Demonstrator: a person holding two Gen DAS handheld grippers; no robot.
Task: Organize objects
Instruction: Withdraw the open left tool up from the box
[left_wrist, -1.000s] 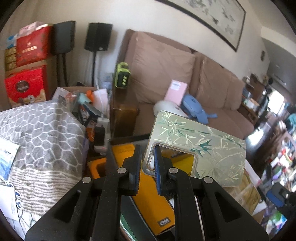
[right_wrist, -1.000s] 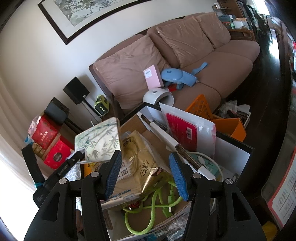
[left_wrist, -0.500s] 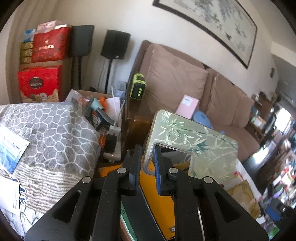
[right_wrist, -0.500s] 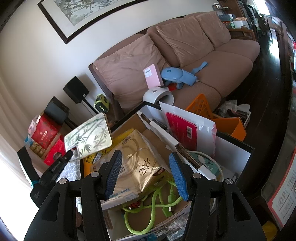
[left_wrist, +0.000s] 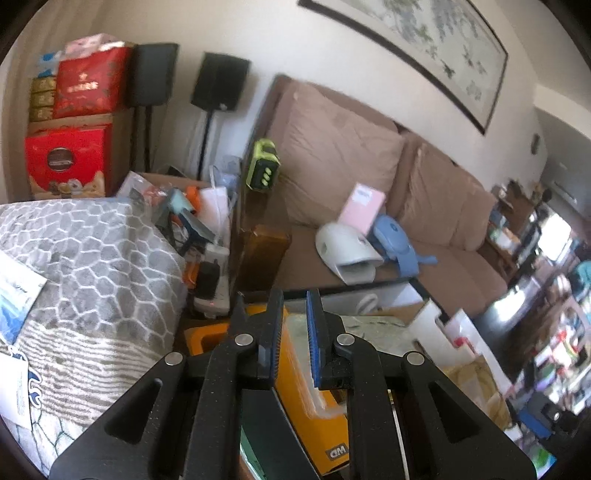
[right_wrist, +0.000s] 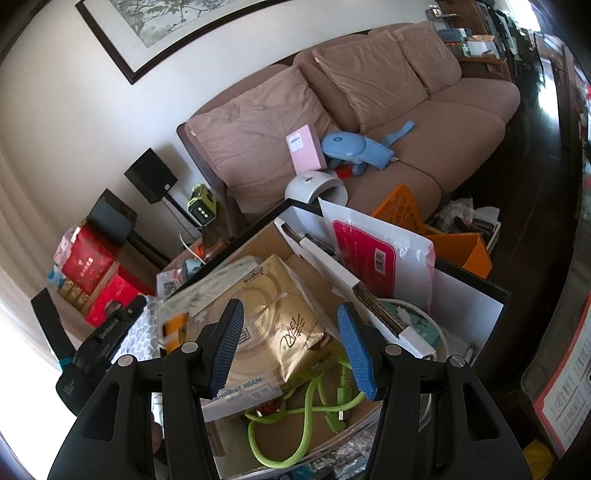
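left wrist view: left gripper (left_wrist: 295, 332) is pinching the bamboo-print box (left_wrist: 373, 328) narrowly, laying it flat ahead of its fingers; probably best easing off slowly. right gripper (right_wrist: 291, 347) is idling half-open, empty.

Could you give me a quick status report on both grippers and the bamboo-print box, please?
Left gripper shut on the bamboo-print box, lying flat in the cardboard box. Right gripper open, empty, over the gold bag. Green cord tangled below.
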